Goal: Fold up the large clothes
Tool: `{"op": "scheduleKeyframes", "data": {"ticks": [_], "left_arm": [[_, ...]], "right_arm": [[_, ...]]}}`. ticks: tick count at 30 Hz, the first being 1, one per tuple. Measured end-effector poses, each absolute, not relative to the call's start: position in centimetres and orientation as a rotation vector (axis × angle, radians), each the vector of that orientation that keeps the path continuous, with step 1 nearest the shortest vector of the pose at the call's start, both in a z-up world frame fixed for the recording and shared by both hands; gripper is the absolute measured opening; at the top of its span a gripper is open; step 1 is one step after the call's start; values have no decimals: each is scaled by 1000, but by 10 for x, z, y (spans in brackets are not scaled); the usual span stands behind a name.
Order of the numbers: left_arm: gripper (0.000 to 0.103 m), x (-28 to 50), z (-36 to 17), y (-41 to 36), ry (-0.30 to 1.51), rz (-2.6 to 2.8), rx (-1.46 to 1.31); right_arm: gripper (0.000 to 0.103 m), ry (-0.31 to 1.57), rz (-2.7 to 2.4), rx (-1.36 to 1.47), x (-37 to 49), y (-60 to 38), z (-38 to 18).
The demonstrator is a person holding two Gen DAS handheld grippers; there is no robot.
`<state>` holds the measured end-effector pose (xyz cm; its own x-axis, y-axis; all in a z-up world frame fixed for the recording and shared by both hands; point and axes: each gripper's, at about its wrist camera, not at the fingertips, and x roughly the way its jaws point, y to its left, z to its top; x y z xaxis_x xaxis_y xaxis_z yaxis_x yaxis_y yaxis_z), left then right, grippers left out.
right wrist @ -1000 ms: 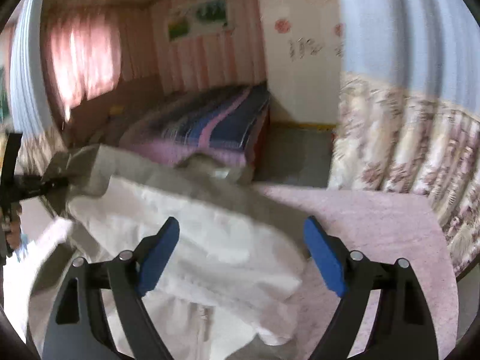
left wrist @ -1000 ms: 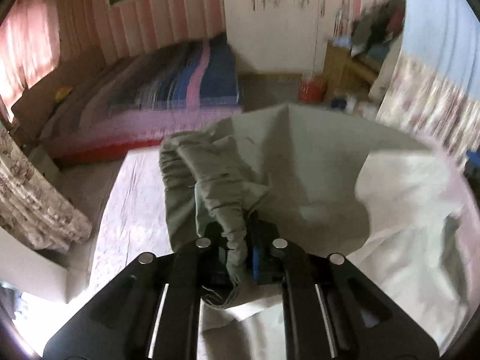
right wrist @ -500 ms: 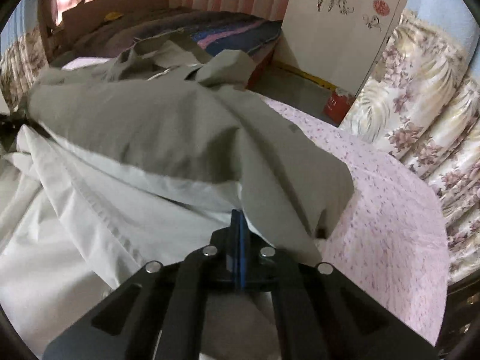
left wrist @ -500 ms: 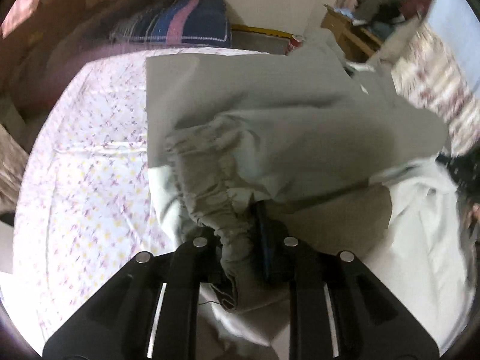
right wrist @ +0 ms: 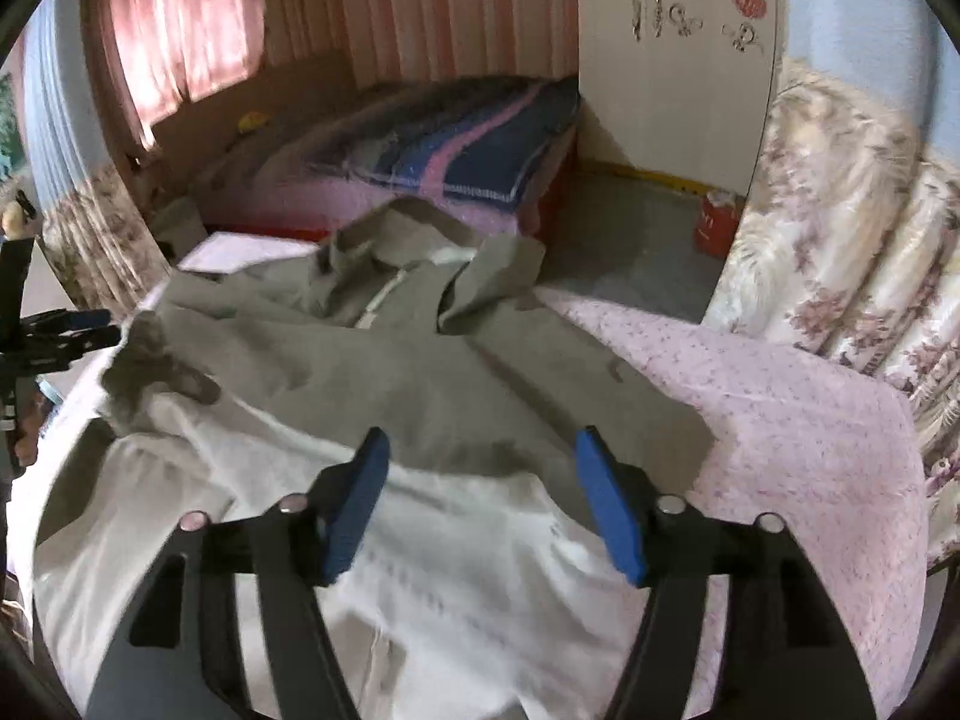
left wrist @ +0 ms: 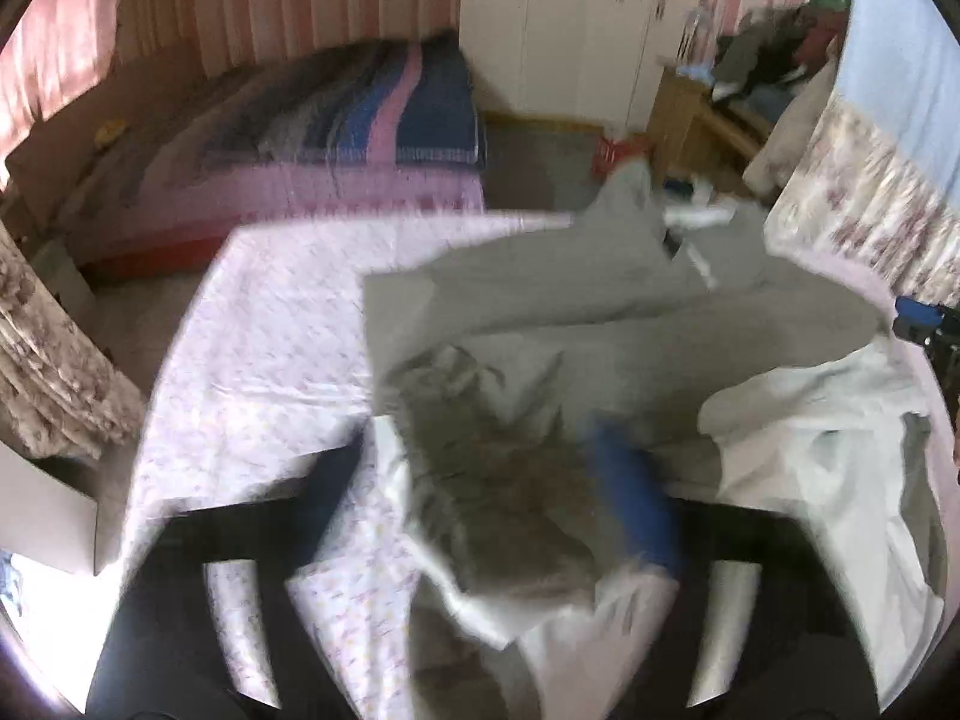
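Only illegible marks, wardrobe (right wrist: 672, 60)

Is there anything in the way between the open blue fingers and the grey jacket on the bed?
Nothing visible is in the way. The right gripper is opening just above the grey jacket, with only the jacket's white lining showing between its fingers. No other thing lies on that part of the pink bedsheet.
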<state>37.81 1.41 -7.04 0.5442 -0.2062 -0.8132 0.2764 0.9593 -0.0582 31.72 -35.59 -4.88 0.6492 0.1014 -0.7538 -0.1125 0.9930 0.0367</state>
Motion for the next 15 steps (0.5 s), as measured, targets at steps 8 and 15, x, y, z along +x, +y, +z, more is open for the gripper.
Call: {"op": "scheduleKeyframes", "data": {"ticks": [8, 15], "left_arm": [[0, 421, -122, -9, 1059, -240, 115], [1, 429, -126, -20, 1004, -226, 208]], "right_arm": [[2, 983, 9, -91, 363, -363, -94], [0, 984, -44, -195, 379, -356, -110]]}}
